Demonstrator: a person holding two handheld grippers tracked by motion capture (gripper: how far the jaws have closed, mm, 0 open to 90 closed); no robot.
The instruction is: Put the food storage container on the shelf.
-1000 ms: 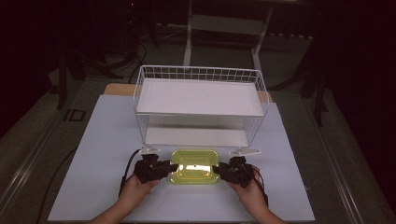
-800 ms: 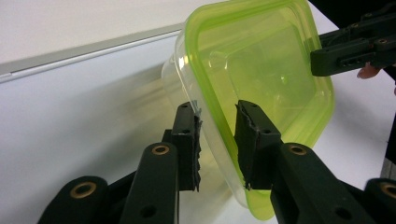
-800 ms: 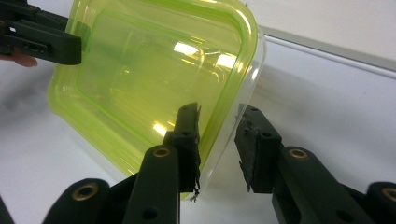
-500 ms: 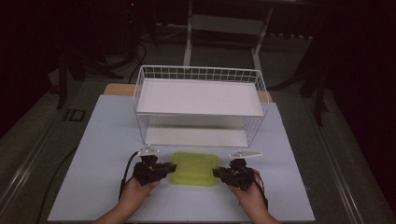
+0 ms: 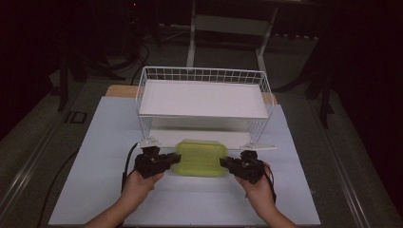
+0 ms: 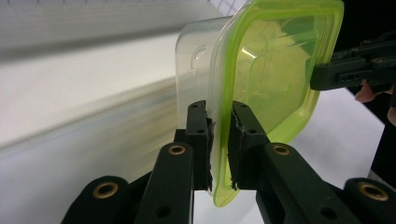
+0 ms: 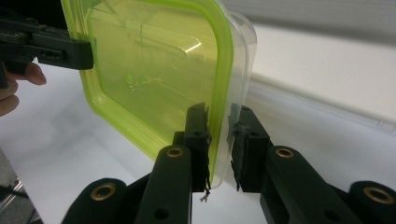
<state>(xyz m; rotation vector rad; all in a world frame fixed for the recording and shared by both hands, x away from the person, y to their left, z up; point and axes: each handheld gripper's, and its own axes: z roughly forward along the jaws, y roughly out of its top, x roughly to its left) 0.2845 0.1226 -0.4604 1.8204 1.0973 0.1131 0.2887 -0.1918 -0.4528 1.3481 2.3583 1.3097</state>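
Left gripper [image 5: 175, 159] clamped on the left rim of the green-lidded container [image 5: 200, 157], jaws having just closed onto it. Container held between both grippers, just in front of the white wire basket [image 5: 204, 76], above the counter [image 5: 95, 142]. Right gripper [image 5: 224, 163] pinched on the container's right rim.

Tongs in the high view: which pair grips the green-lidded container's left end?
The left tongs, in the person's left hand, clamped on the left rim of the green-lidded container. The right tongs clamp the opposite end.
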